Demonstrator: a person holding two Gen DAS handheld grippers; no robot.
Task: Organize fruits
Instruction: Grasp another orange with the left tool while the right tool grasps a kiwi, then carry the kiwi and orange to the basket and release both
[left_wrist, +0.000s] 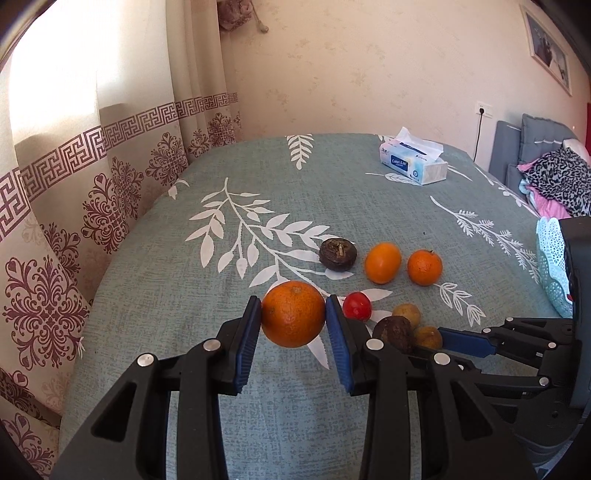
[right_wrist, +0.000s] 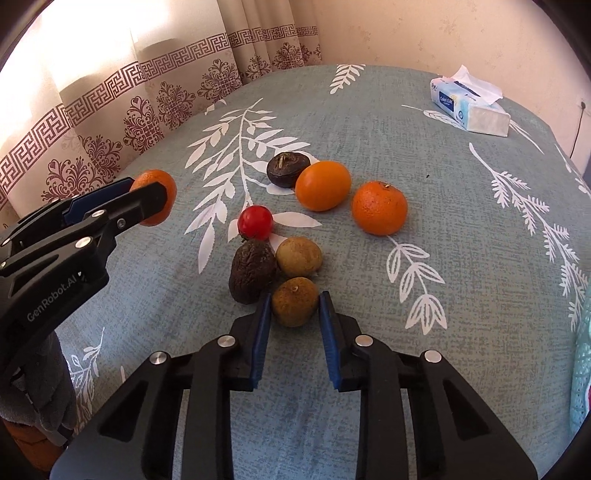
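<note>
Leftmost, the left gripper (left_wrist: 293, 314) is clenched on a large orange (left_wrist: 293, 314), its blue pads pressing the fruit's two sides; the orange hangs clear above the leaf-patterned tablecloth (left_wrist: 184, 295), its stem dimple turned up and slightly away from the camera. In the right wrist view the same gripper (right_wrist: 155, 199) enters from the left edge, and the white lettering "GenRobot.AI" runs along its black arm.

Next come the loose fruits on the cloth. A small red fruit (right_wrist: 255, 222) sits just behind a wrinkled dark fruit (right_wrist: 253, 271), which is elongated, its long axis running from near-left to far-right, and which touches a round tan fruit (right_wrist: 299, 257). Farther back lie a dark round fruit (right_wrist: 288, 170) with its stem stub pointing up, touching a smooth oval orange fruit (right_wrist: 323, 185) whose long axis lies roughly left to right, and then a mandarin (right_wrist: 379, 208) standing apart, stem nub up.

Nearest the right wrist camera, the right gripper (right_wrist: 294, 304) grasps a brownish round fruit (right_wrist: 294, 302), both pads against its sides, stem spot facing up; the fruit appears to rest on the cloth, just in front of the tan one.

Far right at the back lies a tissue pack (left_wrist: 413, 162) with a blue label reading "Color Life". A pale blue lattice basket (left_wrist: 550, 266) stands at the right edge.
</note>
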